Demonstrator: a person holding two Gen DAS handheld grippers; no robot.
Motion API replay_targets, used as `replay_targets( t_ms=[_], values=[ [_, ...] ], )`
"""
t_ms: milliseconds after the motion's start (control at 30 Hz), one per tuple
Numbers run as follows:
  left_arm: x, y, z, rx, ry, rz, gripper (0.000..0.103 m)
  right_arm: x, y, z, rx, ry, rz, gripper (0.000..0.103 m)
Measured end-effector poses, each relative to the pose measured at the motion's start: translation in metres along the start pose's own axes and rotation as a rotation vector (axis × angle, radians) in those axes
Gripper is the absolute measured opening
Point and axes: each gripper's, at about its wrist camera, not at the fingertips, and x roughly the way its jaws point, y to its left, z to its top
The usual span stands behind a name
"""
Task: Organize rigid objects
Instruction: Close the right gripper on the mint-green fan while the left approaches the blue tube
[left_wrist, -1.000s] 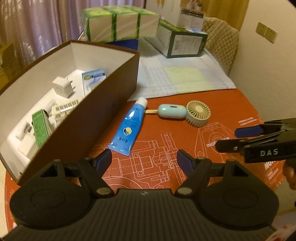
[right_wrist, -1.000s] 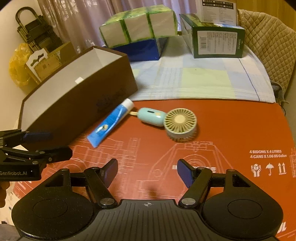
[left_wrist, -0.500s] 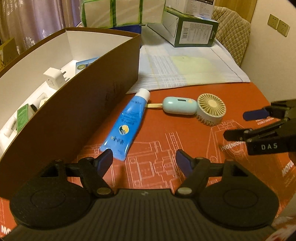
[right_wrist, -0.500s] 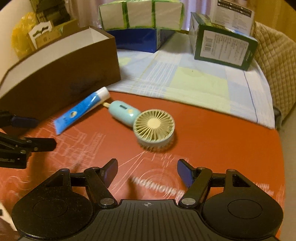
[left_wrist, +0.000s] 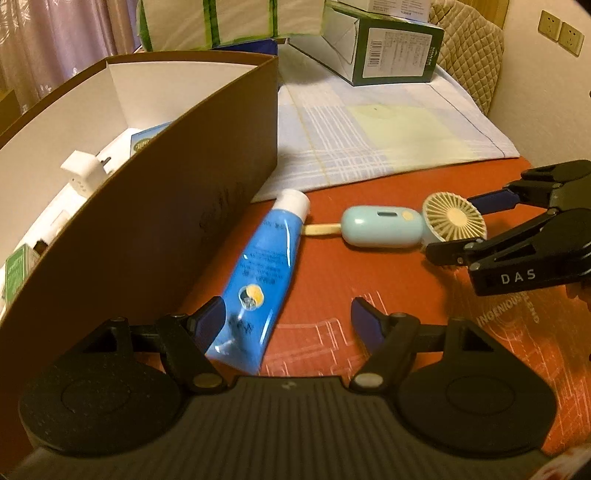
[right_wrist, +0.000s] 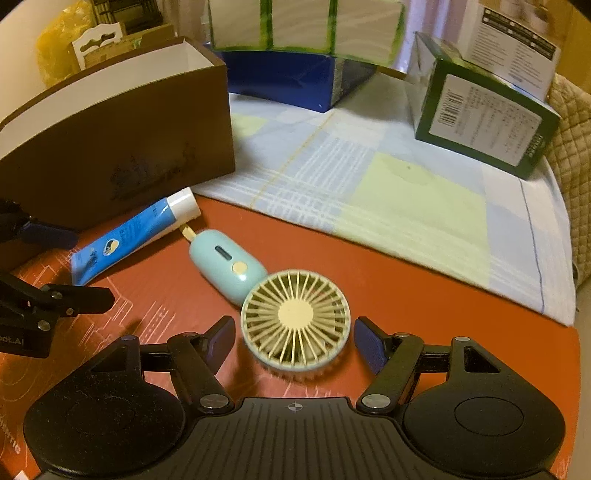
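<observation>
- The handheld fan (right_wrist: 295, 319) lay flat on the red printed mat (right_wrist: 424, 314), its round cream grille facing up and its mint-green handle (right_wrist: 225, 267) pointing back toward the brown box (right_wrist: 122, 147).
- The right gripper (right_wrist: 294, 341) sat low over the mat with its 2 blue-padded fingers (right_wrist: 369, 347) spread wide, 1 on each side of the fan's head, neither pad touching it; it grasped nothing.
- In the left wrist view the right gripper (left_wrist: 458, 225) reached in from the right edge, fingers level and aimed at the fan (left_wrist: 453, 218).
- The blue tube (left_wrist: 262, 273) with a white cap lay on the mat just beside the box wall (left_wrist: 177, 206), its cap near the fan's cream strap (left_wrist: 320, 229).
- The left gripper (left_wrist: 286, 323) hovered low and level over the crimped end of the tube, fingers wide apart and empty; the left pad (left_wrist: 208, 321) was near the tube, contact unclear.
- Inside the box a white plug adapter (left_wrist: 83, 173) and small cartons showed above the wall.
- Behind, a checked cloth (right_wrist: 388, 184) carried a green carton (right_wrist: 484, 125) and a blue box (right_wrist: 295, 77).
</observation>
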Motion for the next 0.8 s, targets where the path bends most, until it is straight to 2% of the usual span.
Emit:
replay_targets(
  t_ms=[267,333,500,633,733,800],
  values=[
    [0.019,0.006,0.013,0.023,0.004,-0.011,0.069,0.009,-0.005,0.005,0.008,-0.02,0.032,0.068],
    [0.025,0.005,0.015,0.032,0.015,-0.015,0.068,0.008,-0.006,0.003,0.017,-0.021,0.027,0.06],
    [0.033,0.003,0.015,0.049,0.03,-0.014,0.066,0.002,-0.011,-0.005,0.057,-0.023,0.004,0.06],
    [0.037,0.004,0.015,0.04,0.039,-0.028,0.059,-0.006,-0.016,-0.014,0.138,-0.014,-0.038,0.06],
    [0.035,0.002,0.014,0.057,0.033,-0.056,0.047,-0.013,-0.019,-0.02,0.192,-0.004,-0.068,0.06],
    [0.033,-0.004,0.012,0.079,0.032,-0.071,0.045,-0.019,-0.02,-0.025,0.213,0.001,-0.088,0.06]
  ],
)
